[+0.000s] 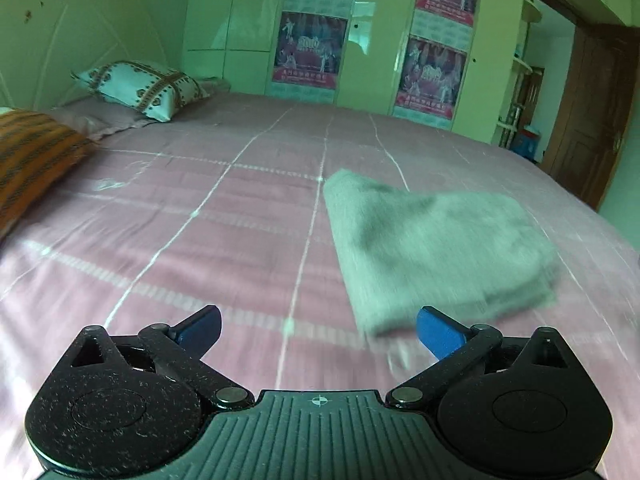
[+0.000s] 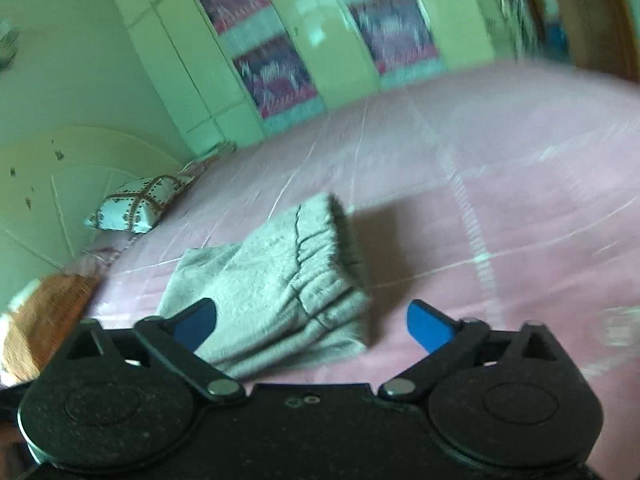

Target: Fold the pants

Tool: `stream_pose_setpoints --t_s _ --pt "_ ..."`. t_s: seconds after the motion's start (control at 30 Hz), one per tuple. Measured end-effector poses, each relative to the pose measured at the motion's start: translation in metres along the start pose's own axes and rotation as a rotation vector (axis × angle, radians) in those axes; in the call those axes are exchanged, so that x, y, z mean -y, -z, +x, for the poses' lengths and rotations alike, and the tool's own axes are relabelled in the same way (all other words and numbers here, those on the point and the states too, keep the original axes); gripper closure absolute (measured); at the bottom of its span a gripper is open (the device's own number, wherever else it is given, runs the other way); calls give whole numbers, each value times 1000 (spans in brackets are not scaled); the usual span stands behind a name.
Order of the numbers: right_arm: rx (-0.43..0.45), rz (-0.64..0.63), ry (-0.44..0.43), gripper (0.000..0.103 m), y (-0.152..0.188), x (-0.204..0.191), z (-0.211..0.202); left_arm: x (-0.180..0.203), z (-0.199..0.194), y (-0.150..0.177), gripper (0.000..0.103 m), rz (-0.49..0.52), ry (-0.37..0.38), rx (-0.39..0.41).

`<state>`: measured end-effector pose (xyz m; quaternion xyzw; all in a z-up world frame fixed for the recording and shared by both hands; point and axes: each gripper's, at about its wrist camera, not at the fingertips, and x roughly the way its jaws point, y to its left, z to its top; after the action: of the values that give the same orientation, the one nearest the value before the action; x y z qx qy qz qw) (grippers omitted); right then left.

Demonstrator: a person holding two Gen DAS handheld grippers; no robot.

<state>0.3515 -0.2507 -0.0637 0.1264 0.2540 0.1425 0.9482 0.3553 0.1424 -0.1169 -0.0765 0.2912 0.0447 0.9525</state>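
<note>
The grey pants (image 1: 436, 248) lie folded in a compact stack on the pink bedsheet (image 1: 200, 220). In the right wrist view the pants (image 2: 276, 280) show their elastic waistband on top. My left gripper (image 1: 320, 330) is open and empty, above the sheet, with the pants ahead and to its right. My right gripper (image 2: 312, 324) is open and empty, just short of the stack's near edge, its left blue finger (image 2: 196, 326) in front of the fabric. Neither gripper touches the pants.
A patterned white pillow (image 1: 140, 86) and an orange striped pillow (image 1: 32, 152) lie at the headboard on the left. A wardrobe with posters (image 1: 308, 48) stands behind the bed. A brown door (image 1: 592, 120) is at the right.
</note>
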Motion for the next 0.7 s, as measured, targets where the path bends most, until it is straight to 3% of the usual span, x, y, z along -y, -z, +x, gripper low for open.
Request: stream_pose_setpoints --t_s 0.07,0.23,0.4,0.7 --pt "20 -37 -20 6 9 -9 -37 2 -35 15 0 -1 -11 -2" --pt "-83 -52 -110 6 24 -26 -114 11 -126 49 0 -44 17 18" --pt "-64 -76 -64 6 45 -48 -178 36 -195 75 0 -14 -2 50" --pt "-29 -186 -18 6 75 -98 -254 82 -300 96 0 45 70 146"
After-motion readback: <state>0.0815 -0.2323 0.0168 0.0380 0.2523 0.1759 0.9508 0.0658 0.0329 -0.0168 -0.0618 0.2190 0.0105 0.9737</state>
